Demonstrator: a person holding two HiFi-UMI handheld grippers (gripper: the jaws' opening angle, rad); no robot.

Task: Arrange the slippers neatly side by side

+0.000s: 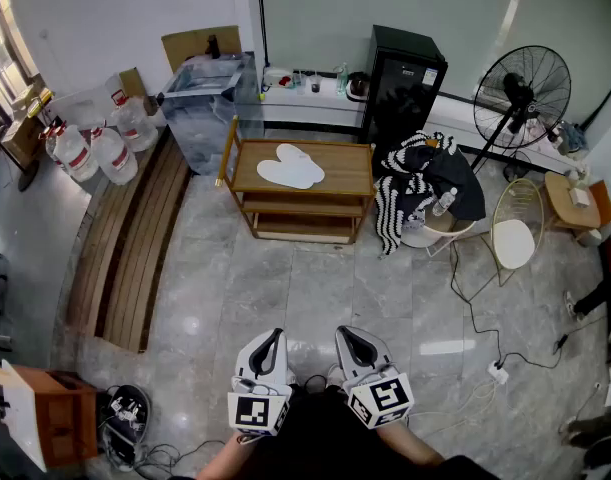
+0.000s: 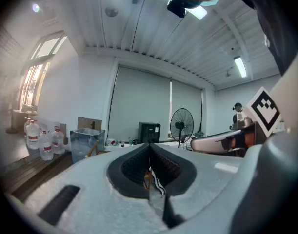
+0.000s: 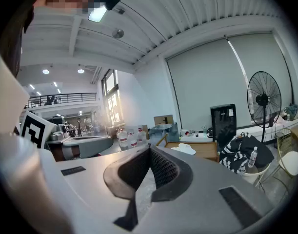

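White slippers (image 1: 291,166) overlapping on rack (image 1: 350,163), open floor (image 1: 315,288) before it — left gripper (image 1: 273,338), right gripper (image 1: 353,338) (both closed, empty).

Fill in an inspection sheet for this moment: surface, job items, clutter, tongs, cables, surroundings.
Surface: wooden rack, top shelf holds only the slippers.
Job's things: two white slippers, touching, splayed, not parallel.
Clutter: water jugs by the left wall; striped cloth beside the rack.
Tongs: left tongs and right tongs both shut, empty, far from the rack.
Cables: power strip with loose leads on the floor, right.
Surroundings: standing fan, black cabinet, tiled floor.
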